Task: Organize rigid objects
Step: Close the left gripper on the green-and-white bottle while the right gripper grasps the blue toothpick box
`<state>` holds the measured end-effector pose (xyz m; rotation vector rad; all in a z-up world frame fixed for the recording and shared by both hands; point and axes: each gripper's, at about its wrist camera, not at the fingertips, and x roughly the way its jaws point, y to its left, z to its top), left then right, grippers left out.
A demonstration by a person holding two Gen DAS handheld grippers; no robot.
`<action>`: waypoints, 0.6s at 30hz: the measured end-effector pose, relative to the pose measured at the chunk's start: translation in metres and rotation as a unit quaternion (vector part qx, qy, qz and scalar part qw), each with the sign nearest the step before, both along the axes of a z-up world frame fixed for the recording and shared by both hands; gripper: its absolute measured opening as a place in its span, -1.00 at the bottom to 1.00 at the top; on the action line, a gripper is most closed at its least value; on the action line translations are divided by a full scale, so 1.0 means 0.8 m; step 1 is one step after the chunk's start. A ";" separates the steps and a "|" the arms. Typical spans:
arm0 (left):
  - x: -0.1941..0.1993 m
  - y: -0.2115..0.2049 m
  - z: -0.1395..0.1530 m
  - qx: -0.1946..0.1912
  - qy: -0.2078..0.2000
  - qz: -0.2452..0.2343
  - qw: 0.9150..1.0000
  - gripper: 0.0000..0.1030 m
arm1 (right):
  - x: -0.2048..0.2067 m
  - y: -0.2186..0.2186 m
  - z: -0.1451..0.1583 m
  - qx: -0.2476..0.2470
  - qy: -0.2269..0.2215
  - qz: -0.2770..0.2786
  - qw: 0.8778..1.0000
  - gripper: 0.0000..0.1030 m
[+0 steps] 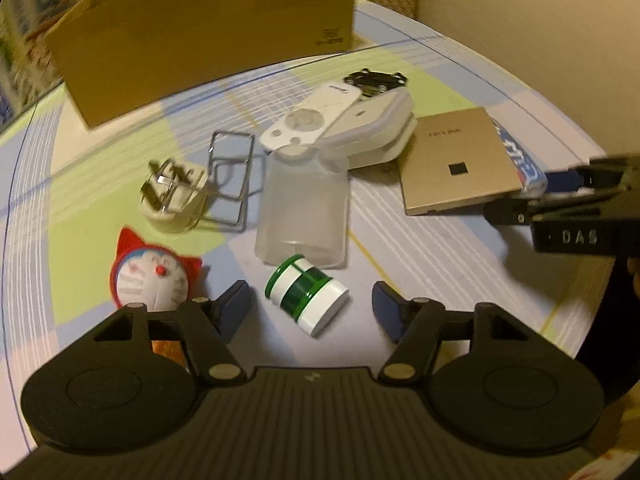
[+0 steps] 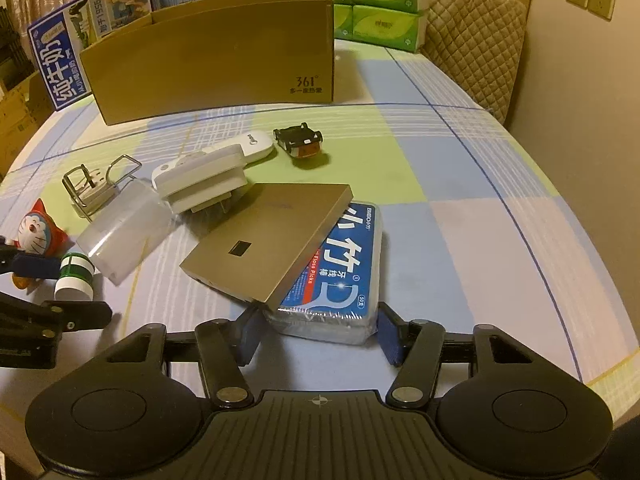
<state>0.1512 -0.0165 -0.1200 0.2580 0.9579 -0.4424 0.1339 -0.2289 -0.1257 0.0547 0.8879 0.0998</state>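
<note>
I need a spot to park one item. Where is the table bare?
Bare cloth lies right of the floss box and toy car, out to the table edge. A narrow strip runs before the cardboard box. Left of the gold box is crowded.

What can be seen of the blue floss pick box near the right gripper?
The floss pick box is a flat, rectangular clear-plastic case with a blue printed label, large white characters and a red band, apparently shrink-wrapped. It lies flat on the checked tablecloth. A gold flat box leans tilted across its left part, hiding that side. The right gripper has its jaws at either side of the near end; the right pad seems to touch the corner, and contact on the left is unclear.
</note>
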 end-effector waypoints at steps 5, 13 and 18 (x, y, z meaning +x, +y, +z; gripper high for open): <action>-0.005 -0.009 0.004 0.022 -0.026 -0.050 0.998 0.04 | -0.004 -0.003 0.001 -0.003 0.004 -0.002 1.000 0.07; -0.015 -0.010 0.008 0.035 -0.011 -0.048 0.998 -0.25 | -0.008 -0.008 0.002 0.004 0.008 -0.008 1.000 0.07; -0.016 -0.010 0.007 0.030 -0.010 -0.029 0.999 -0.38 | -0.014 -0.008 0.003 0.006 0.009 -0.009 1.000 0.07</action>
